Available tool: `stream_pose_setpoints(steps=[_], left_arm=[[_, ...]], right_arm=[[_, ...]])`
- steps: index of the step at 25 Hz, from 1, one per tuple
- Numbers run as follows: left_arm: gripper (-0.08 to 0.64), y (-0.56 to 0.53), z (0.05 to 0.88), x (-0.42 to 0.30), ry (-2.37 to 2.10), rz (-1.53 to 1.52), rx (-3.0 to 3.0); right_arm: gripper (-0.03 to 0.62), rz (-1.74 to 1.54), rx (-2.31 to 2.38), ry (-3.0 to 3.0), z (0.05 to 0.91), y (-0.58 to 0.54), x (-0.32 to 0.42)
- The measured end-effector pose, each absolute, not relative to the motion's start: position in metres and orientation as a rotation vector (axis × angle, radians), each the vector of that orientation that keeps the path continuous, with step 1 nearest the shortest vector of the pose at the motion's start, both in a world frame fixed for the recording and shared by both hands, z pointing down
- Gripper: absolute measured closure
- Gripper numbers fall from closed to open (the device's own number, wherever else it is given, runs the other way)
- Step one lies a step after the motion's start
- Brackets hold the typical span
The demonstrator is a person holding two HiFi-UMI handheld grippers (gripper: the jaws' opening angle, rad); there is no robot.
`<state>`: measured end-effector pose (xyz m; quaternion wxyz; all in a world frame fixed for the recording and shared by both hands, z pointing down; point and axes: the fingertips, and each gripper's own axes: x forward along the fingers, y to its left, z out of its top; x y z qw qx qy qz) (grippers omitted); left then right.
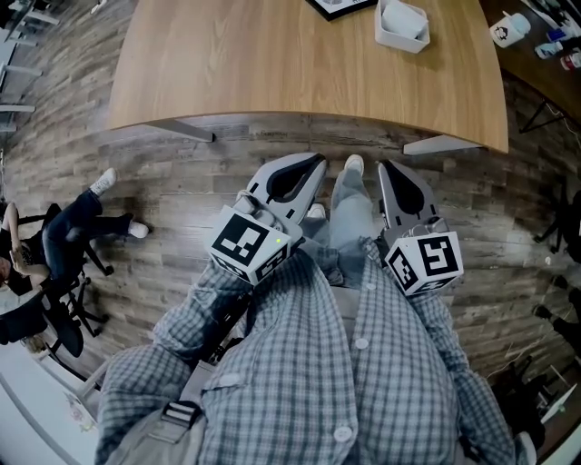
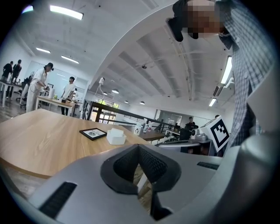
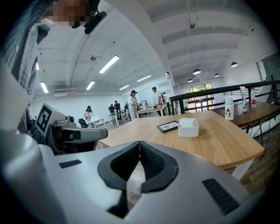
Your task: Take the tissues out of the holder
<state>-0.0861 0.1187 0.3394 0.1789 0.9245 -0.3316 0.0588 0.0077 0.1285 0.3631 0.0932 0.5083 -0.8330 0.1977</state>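
The white tissue holder [image 1: 402, 24] stands on the far side of the wooden table [image 1: 272, 64], with white tissues showing in its top. It also appears as a small white box, the holder [image 2: 116, 136] in the left gripper view and the holder [image 3: 188, 127] in the right gripper view. Both grippers hang in front of the person's body, short of the table's near edge. My left gripper [image 1: 313, 165] is shut with nothing in it, its tips [image 2: 139, 147] meeting. My right gripper [image 1: 386, 169] is likewise shut and empty, its tips [image 3: 140, 143] together.
A black picture frame [image 1: 340, 5] lies left of the holder. Bottles [image 3: 229, 108] stand on a second table behind. A seated person [image 1: 54, 241] is on the left, over the plank floor. Several people stand at far tables [image 2: 41, 87]. The table leg [image 1: 440, 143] is near my right gripper.
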Motion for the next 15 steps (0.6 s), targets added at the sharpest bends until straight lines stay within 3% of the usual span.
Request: stream_pose_setpoints(steps=[15], left_arm=[[0.561, 0.036, 0.354, -0.053, -0.998, 0.191, 2.549]], right_arm=[[0.581, 0.61, 1.425, -2.484, 0.374, 0.046, 0.04]])
